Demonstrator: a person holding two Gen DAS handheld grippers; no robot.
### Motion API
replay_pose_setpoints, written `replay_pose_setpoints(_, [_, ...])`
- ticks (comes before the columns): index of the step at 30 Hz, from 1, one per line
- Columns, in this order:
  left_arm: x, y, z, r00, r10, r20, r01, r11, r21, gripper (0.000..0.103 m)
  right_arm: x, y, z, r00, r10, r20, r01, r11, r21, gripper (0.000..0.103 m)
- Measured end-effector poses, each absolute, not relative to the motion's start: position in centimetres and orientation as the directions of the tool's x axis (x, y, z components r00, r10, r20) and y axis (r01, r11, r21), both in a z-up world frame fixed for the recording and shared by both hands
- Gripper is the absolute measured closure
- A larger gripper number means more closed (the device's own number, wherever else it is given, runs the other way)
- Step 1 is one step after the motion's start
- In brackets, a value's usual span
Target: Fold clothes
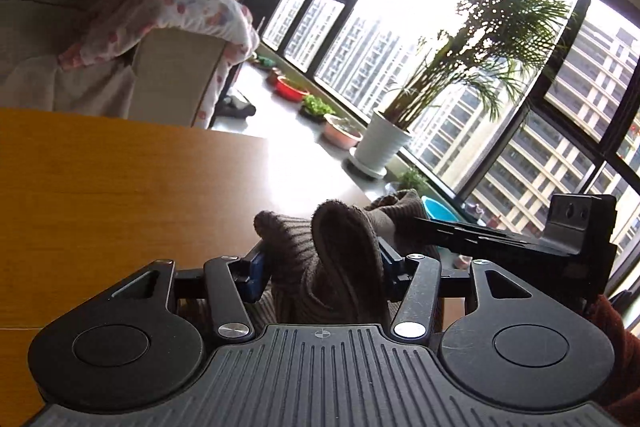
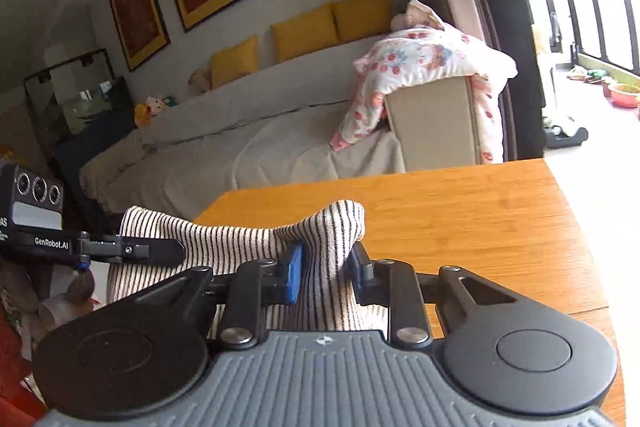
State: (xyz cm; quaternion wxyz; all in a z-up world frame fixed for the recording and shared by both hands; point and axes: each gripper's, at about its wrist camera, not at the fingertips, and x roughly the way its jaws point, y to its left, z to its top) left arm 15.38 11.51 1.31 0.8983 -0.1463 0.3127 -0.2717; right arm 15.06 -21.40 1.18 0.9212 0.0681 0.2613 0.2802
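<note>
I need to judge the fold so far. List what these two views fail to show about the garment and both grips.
- Striped garment: its lower part is hidden behind the right gripper body in the right wrist view; kind and full shape unclear.
- Same garment in the left wrist view: backlit by the window, it looks dark brown, stripes barely readable.
- Left gripper: bunched cloth covers the jaws' inner faces, so contact is unclear.

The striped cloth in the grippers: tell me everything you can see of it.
The striped cloth is a soft knit, white with thin dark stripes; backlit in the left wrist view it looks brownish. It is bunched and lifted over the near edge of the wooden table, its folds standing up. The right gripper pinches one fold between its blue pads; the left gripper clamps another bunch. The rest hangs below, out of sight.
</note>
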Motion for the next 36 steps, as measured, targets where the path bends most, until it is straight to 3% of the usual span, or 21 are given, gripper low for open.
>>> replay_pose_setpoints(3, [16.7, 10.6, -0.6, 0.66, -0.513, -0.549, 0.368, 0.858, -0.358, 0.04, 15.7, -20.2, -1.5, 0.713, 0.446, -0.541, -0.444, 0.884, 0.145, 0.082])
replay_pose_setpoints(6, [17.1, 10.7, -0.9, 0.661, -0.484, -0.573, 0.344, 0.875, -0.341, 0.035, 15.6, -19.6, -1.9, 0.735, 0.425, -0.528, -0.446, 0.89, 0.095, 0.071])
replay_pose_setpoints(7, [17.1, 10.8, -0.8, 0.662, -0.476, -0.578, 0.337, 0.879, -0.337, 0.033, 15.3, -19.5, -1.6, 0.749, 0.417, -0.514, -0.446, 0.892, 0.074, 0.062])
replay_pose_setpoints(8, [17.1, 10.7, -0.8, 0.665, -0.464, -0.585, 0.34, 0.886, -0.317, 0.03, 14.9, -19.6, -1.0, 0.761, 0.421, -0.493, -0.449, 0.891, 0.069, 0.04])
replay_pose_setpoints(10, [17.1, 10.7, -0.6, 0.667, -0.453, -0.591, 0.343, 0.892, -0.295, 0.028, 14.0, -19.7, 0.4, 0.783, 0.43, -0.448, -0.454, 0.889, 0.059, 0.009])
replay_pose_setpoints(11, [17.1, 10.7, -0.6, 0.666, -0.452, -0.593, 0.342, 0.892, -0.295, 0.028, 13.3, -19.7, 1.1, 0.784, 0.457, -0.42, -0.473, 0.878, 0.072, 0.003])
replay_pose_setpoints(15, [17.2, 10.8, -0.6, 0.666, -0.451, -0.595, 0.339, 0.893, -0.297, 0.025, 10.1, -18.1, 2.8, 0.729, 0.582, -0.36, -0.599, 0.797, 0.077, 0.0])
replay_pose_setpoints(19, [17.1, 11.0, -0.8, 0.664, -0.449, -0.598, 0.333, 0.893, -0.301, 0.024, 9.4, -14.1, 0.2, 0.705, 0.516, -0.487, -0.613, 0.788, -0.052, 0.0])
replay_pose_setpoints(23, [17.2, 11.2, -1.0, 0.663, -0.444, -0.602, 0.324, 0.896, -0.303, 0.023, 11.4, -14.5, -2.2, 0.612, 0.578, -0.54, -0.564, 0.798, 0.215, 0.0])
replay_pose_setpoints(27, [17.3, 11.3, -1.1, 0.663, -0.446, -0.601, 0.325, 0.895, -0.306, 0.018, 11.0, -14.8, -1.3, 0.583, 0.593, -0.556, -0.587, 0.78, 0.216, 0.0])
replay_pose_setpoints(30, [17.2, 11.4, -1.2, 0.662, -0.451, -0.598, 0.324, 0.893, -0.314, 0.018, 10.7, -16.1, 0.5, 0.639, 0.598, -0.484, -0.593, 0.784, 0.186, 0.0])
replay_pose_setpoints(33, [17.3, 11.5, -1.3, 0.659, -0.454, -0.6, 0.323, 0.891, -0.32, 0.017, 12.1, -17.6, 2.1, 0.799, 0.427, -0.424, -0.423, 0.9, 0.11, 0.0])
replay_pose_setpoints(36, [17.4, 11.5, -1.4, 0.66, -0.453, -0.6, 0.323, 0.892, -0.318, 0.016, 14.4, -17.1, 1.0, 0.848, 0.262, -0.46, -0.313, 0.949, -0.035, 0.0])
